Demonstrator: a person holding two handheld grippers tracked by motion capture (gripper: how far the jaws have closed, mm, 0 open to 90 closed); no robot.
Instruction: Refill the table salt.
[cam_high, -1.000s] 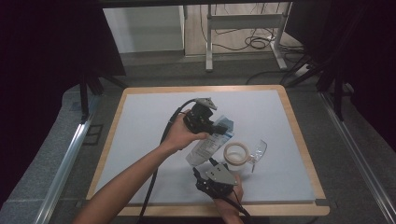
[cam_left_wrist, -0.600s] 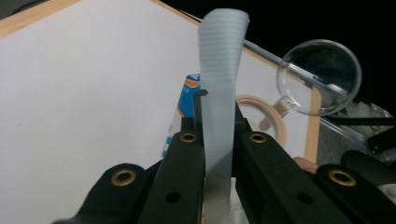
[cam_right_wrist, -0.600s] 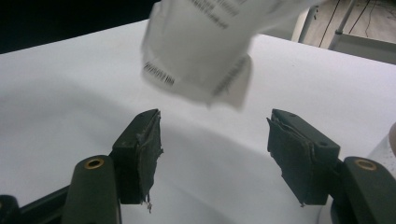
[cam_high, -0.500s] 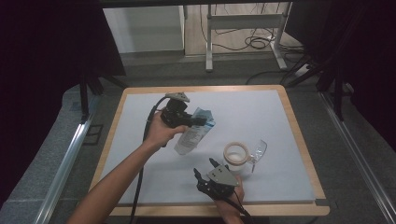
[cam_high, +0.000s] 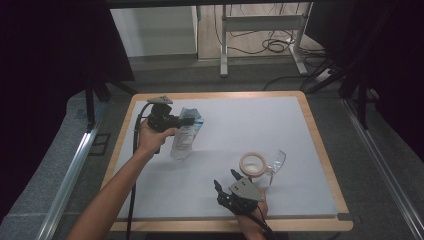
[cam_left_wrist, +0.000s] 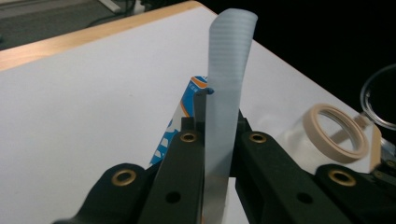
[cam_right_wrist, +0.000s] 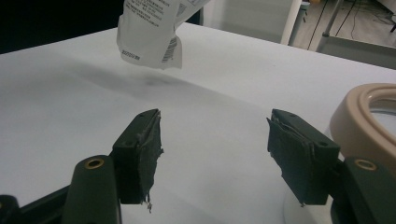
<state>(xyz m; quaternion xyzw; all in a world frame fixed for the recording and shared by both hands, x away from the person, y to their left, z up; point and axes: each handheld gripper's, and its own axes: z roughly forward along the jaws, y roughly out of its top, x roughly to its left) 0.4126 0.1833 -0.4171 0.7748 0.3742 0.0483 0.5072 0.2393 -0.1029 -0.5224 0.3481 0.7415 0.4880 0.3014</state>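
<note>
1. White counter (cam_high: 300, 150) with wooden rim, dark room around, cables on floor behind.
2. Left hand-held gripper (cam_high: 187, 121) clamped tight on top edge of plastic pouch (cam_high: 184, 140); jaws pinched together on the clear strip in the left gripper view (cam_left_wrist: 224, 140).
3. Pouch lifted off counter, hanging below the jaws, shadow under it in the right gripper view (cam_right_wrist: 149, 32).
4. Moved since a second ago: pouch carried from just beside tape roll (cam_high: 254, 163) toward far-left part of counter, now well apart from it.
5. Right hand-held gripper (cam_high: 225, 180) parked near front edge, jaws partly open, nothing between them.
6. Clear lens-like piece (cam_high: 276, 162) touching the roll, untouched.
7. Likely meaning: pick done, transport under way, set-down not yet done.
</note>
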